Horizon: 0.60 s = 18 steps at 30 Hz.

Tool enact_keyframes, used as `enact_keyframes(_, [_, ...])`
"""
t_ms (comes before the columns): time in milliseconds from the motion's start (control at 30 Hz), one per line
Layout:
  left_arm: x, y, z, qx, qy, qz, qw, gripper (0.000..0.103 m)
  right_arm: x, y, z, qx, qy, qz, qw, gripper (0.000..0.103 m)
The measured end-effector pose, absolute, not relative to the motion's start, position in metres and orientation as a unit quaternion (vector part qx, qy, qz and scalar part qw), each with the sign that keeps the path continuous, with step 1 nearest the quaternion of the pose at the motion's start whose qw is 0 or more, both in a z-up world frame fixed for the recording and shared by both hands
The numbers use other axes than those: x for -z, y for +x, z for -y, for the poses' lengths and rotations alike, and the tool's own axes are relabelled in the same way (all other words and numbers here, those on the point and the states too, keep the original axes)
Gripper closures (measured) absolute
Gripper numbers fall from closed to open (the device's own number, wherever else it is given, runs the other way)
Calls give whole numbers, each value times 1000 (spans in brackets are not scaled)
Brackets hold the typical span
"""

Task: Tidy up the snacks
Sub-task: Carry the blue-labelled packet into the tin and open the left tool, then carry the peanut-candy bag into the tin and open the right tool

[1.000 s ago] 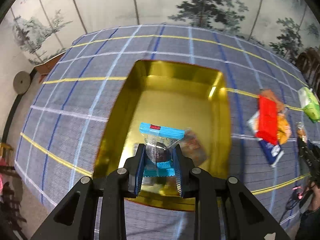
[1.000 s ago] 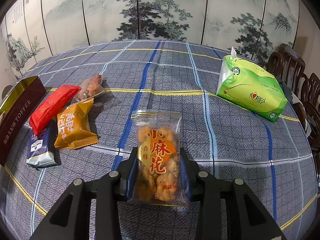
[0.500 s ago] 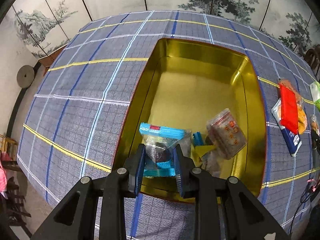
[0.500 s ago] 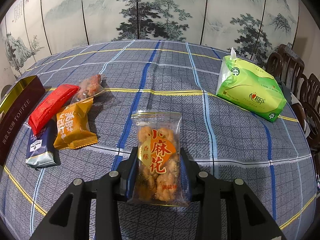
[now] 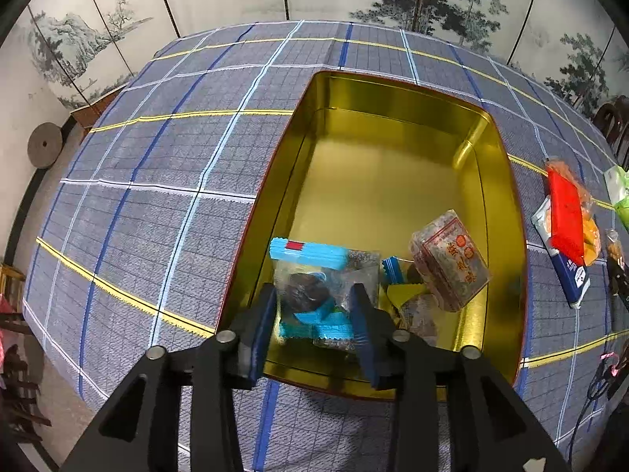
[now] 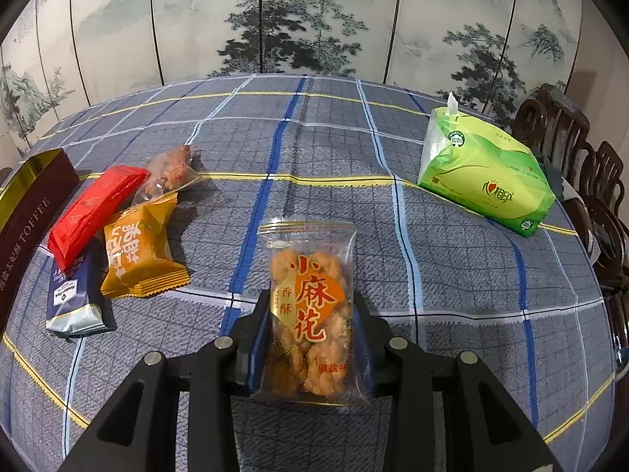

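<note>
Left tongs (image 5: 314,314): jaws just opening over the gold tin (image 5: 507,212); blue-edged packet (image 5: 314,275) between them, apparently released.
Right tongs (image 6: 312,334): clamped on a twist-snack packet (image 6: 310,310) above the surface (image 6: 452,275).
Risk: the blue-edged packet may catch on a pad and lift out as the tongs withdraw.

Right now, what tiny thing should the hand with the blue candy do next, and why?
Probably lift the left gripper straight up and away. Its jaws have just been opening, and the blue-edged packet sits loose between them over the gold tin, beside other snacks. The right gripper grips the twisted-dough packet, likely next.
</note>
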State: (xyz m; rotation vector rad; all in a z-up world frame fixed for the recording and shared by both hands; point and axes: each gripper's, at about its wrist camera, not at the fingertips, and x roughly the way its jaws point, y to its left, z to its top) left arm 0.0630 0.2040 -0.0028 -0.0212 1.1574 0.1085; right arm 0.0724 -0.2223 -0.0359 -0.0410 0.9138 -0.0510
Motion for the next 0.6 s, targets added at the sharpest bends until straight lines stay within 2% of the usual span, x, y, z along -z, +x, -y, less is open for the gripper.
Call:
enact_keyframes(67, [2,62,-204,-49,-11,-544,837,62,35,73,222,29,-22,-442,896,66])
enact_keyframes(200, [-1,61,-204,-45,-14,-536,843,48,32,70,217,38,-17,-443,895,66])
enact_keyframes(367, [-9,57,-203,-38,-18,-520,853,41,12,63,212,43,0,-427,903,66])
enact_keyframes(533, [-16,52,-203,-34,-23,-508,860,39,-16,58,193,21,17,-407,913,66])
enact_keyframes(600, [-19,48,-204,-36,-26,-504,863,34,-24,59,180,4,17,-404,914,66])
